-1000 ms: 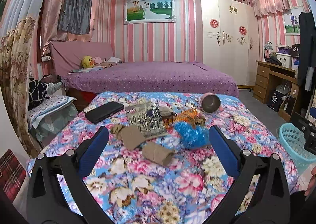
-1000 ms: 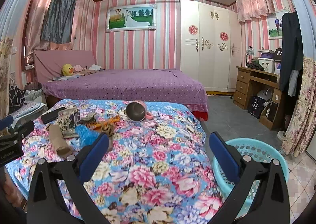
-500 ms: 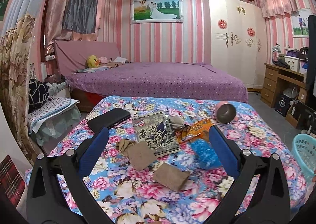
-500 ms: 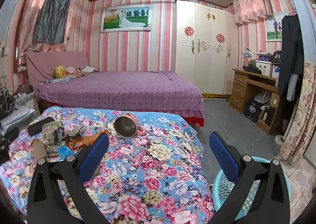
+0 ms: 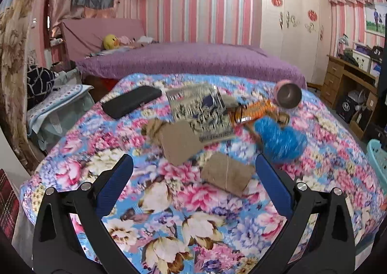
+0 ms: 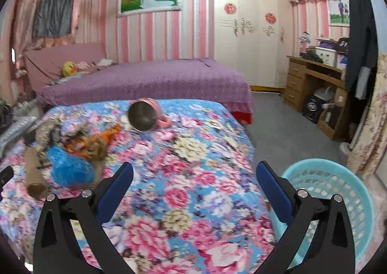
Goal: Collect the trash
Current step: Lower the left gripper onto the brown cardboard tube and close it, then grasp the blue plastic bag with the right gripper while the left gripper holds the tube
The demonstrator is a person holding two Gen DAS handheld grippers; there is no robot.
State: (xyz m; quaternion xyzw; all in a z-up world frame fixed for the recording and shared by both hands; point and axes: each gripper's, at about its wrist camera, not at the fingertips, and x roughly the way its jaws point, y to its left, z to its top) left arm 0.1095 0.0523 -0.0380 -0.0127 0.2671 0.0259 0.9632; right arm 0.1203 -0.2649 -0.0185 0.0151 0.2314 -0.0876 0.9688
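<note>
Trash lay scattered on the flowered quilt (image 5: 169, 201), all of it ahead of the left gripper (image 5: 193, 177), whose blue fingers stood wide apart with nothing between them. Nearest was a flat brown packet (image 5: 227, 175), then a cardboard piece (image 5: 177, 142) overlapping a crumpled brown scrap. Right of these sat a blue wrapper (image 5: 280, 141), smeared by motion blur. Beyond came a magazine (image 5: 200, 112), an orange wrapper (image 5: 256, 111) partly tucked against it, a black case (image 5: 131, 104), and a pink mug (image 5: 289, 96) on its side. The right gripper (image 6: 193, 177) was likewise spread and empty, over bare quilt. Its view showed the trash pile at far left, blurred and hard to separate. The teal basket (image 6: 338, 187) stood on the floor beside the quilt, partly hidden behind a finger and cut off low.
</note>
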